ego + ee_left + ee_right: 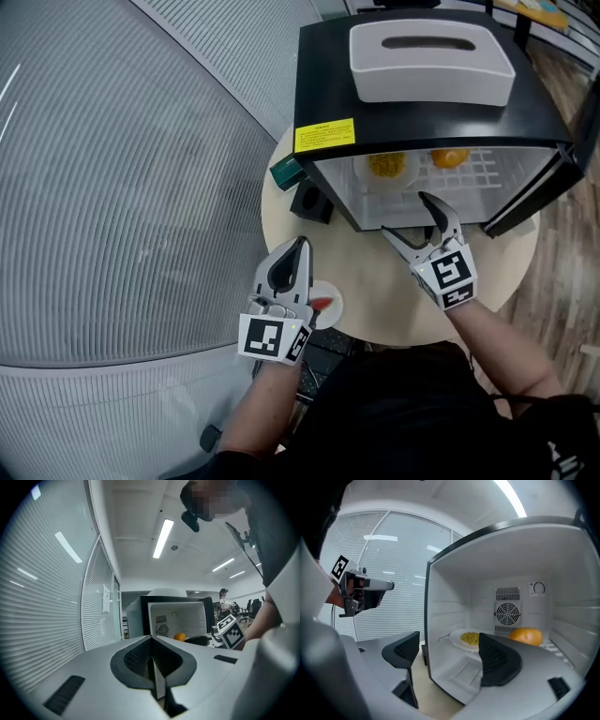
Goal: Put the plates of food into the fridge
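Round table (375,281), open mini fridge (323,75) on it. Yellow-food plate (386,167) already on its shelf; red-food plate (325,302) sits at table edge. Right gripper (408,216) wide, empty, at fridge mouth. Left gripper (300,246) closed, empty, beside red-food plate. Next, likely: open it, grab that rim.

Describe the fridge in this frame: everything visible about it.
The fridge is a small black box with a white inside, standing on a round pale table. Its door is swung open to the right. A yellow sticker and a white box sit on its top. Inside, a wire shelf carries a plate of yellow food and an orange food; a fan vent shows on the back wall. The right gripper, jaws apart, is at the opening.
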The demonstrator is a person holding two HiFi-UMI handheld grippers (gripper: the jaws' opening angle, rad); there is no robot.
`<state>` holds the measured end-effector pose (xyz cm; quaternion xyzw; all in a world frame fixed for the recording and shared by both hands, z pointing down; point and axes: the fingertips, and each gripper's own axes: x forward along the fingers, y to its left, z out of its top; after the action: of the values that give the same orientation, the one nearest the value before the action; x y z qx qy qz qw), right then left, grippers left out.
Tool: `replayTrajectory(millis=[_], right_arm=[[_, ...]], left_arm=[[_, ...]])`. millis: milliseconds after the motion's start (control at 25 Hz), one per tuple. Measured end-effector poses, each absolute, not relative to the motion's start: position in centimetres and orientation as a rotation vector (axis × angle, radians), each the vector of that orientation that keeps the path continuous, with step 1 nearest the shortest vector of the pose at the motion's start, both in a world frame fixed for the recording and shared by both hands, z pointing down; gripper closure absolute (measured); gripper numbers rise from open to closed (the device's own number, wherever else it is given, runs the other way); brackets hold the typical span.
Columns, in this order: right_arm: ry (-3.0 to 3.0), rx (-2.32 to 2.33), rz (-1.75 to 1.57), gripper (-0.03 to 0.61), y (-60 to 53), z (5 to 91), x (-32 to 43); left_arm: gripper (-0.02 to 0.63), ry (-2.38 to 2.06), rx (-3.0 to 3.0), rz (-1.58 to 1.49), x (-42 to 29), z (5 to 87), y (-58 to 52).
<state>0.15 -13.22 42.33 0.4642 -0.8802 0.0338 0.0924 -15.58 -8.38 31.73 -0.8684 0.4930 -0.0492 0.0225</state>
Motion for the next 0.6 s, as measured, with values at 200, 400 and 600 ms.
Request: replayTrajectory(millis=[200, 400, 600], right_arm=[[-2.613, 1.325, 0.219, 0.175, -10.1, 45.7, -4.1], [-2.596, 1.217, 0.303, 0.175, -7.3, 49.1, -8.8], [-2.565, 1.100, 0.316, 0.208, -4.6, 52.8, -13.1]], left_arm=[[0.607, 1.618, -2.660, -0.148, -21.7, 32.4, -6.4], [0.607, 1.687, -2.637, -0.137, -26.7, 33.1, -4.2], [0.607, 1.755, -2.635, -0.147, -31.0, 34.9, -2.3]])
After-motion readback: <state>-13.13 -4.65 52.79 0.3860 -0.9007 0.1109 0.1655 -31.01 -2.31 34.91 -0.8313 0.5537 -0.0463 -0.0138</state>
